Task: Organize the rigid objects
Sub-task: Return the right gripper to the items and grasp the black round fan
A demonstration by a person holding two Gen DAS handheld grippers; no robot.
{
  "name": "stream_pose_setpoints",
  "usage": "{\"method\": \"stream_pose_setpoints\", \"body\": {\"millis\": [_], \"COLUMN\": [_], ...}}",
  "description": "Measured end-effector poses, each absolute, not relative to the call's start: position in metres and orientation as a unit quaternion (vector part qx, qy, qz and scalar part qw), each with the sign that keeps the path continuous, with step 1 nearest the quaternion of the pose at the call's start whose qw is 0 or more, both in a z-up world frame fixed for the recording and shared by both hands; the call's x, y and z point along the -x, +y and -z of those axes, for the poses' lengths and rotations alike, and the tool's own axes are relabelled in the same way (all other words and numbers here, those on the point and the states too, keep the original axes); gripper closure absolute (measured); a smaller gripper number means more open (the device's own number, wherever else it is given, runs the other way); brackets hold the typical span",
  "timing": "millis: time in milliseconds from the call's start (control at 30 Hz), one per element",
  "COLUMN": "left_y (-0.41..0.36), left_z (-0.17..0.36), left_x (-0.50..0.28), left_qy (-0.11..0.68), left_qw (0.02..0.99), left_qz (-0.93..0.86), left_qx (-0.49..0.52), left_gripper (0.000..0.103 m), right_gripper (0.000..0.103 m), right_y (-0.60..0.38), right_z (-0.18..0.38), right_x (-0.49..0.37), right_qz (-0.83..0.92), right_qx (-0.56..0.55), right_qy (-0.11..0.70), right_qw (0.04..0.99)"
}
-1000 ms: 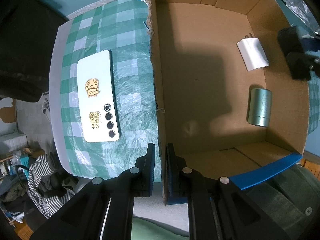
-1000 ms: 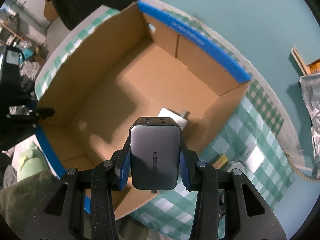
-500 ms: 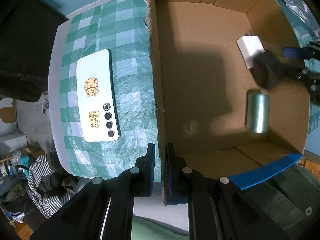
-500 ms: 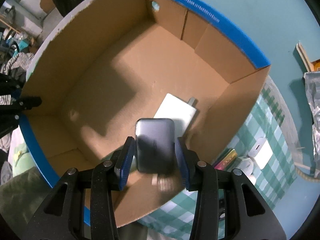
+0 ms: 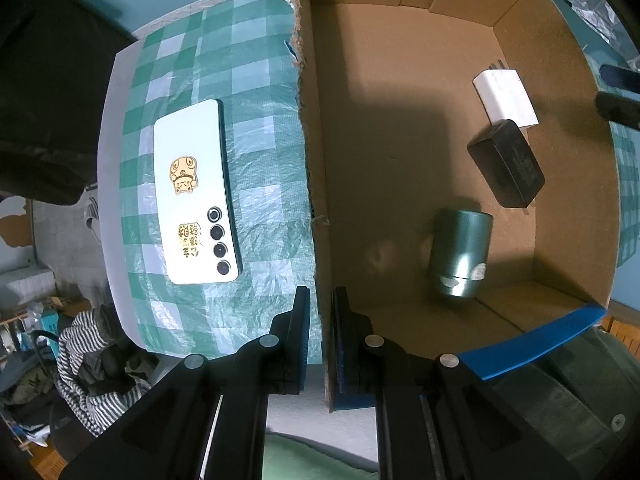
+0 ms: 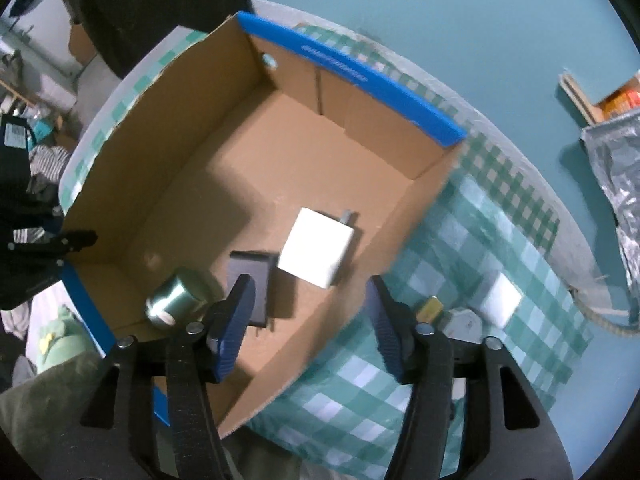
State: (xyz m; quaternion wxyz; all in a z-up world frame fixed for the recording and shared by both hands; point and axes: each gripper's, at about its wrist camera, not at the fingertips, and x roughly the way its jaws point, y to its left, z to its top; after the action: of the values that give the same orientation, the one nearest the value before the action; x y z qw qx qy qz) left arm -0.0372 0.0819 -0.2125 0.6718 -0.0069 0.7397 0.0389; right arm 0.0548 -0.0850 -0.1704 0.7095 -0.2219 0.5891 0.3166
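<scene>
Left wrist view: the left gripper (image 5: 320, 336) has its jaws pinched on the near wall of the cardboard box (image 5: 316, 184), one finger outside and one inside; I judge this grip steadies the box while things are dropped in.
Right wrist view: the right gripper (image 6: 310, 322) hangs above the box's near corner with its jaws apart and nothing between them. They have just been opening, and the dark charger (image 6: 252, 280) that sat between them a second ago now lies on the box floor.
Dark charger: on the box floor near the right-hand wall, between the white charger (image 5: 505, 98) and the green can (image 5: 460, 254), its corner touching or overlapping the white one; which, I cannot tell.
Green can: on its side on the box floor, nearer the left gripper's wall than either charger, blurred, so probably rolling.
Phone (image 5: 196, 192): face down on the checked cloth (image 5: 260, 92), outside the box, beside the wall that the left gripper holds.
Count inside the box: three things, namely one dark charger, one white charger, one green can.
Count outside the box: one phone on one side; on the other side a white block (image 6: 500, 300), a gold-coloured piece (image 6: 430, 308) and a grey piece (image 6: 460, 322), too blurred to name.
Stage, as I judge it: this drop is done; the things outside are left.
</scene>
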Motion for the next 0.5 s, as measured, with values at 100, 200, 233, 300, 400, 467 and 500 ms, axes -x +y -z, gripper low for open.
{"method": "stream_pose_setpoints", "body": {"millis": [100, 200, 233, 300, 400, 467, 500], "left_y": [0.082, 0.082, 0.083, 0.082, 0.081, 0.081, 0.081], "left_z": [0.213, 0.213, 0.214, 0.213, 0.213, 0.213, 0.213], "left_x": [0.037, 0.036, 0.036, 0.036, 0.035, 0.034, 0.034], "left_qy": [0.74, 0.741, 0.741, 0.741, 0.742, 0.741, 0.742], "left_qw": [0.671, 0.671, 0.67, 0.67, 0.67, 0.67, 0.67], "left_qz": [-0.039, -0.038, -0.038, -0.037, -0.036, -0.036, -0.035], "left_qx": [0.007, 0.007, 0.007, 0.006, 0.003, 0.003, 0.003], "left_gripper": [0.092, 0.092, 0.092, 0.092, 0.092, 0.092, 0.092], "right_gripper": [0.042, 0.042, 0.042, 0.041, 0.041, 0.041, 0.041], "right_y": [-0.096, -0.109, -0.115, -0.125, -0.143, -0.156, -0.161], "right_z": [0.16, 0.153, 0.151, 0.15, 0.151, 0.153, 0.154], "right_x": [-0.057, -0.058, -0.06, -0.062, -0.066, -0.069, -0.07], "right_qz": [-0.315, -0.307, -0.303, -0.295, -0.28, -0.268, -0.262], "right_qx": [0.206, 0.195, 0.192, 0.185, 0.175, 0.168, 0.166], "right_qy": [0.587, 0.585, 0.585, 0.587, 0.593, 0.599, 0.601], "right_qw": [0.717, 0.725, 0.727, 0.731, 0.734, 0.736, 0.736]}}
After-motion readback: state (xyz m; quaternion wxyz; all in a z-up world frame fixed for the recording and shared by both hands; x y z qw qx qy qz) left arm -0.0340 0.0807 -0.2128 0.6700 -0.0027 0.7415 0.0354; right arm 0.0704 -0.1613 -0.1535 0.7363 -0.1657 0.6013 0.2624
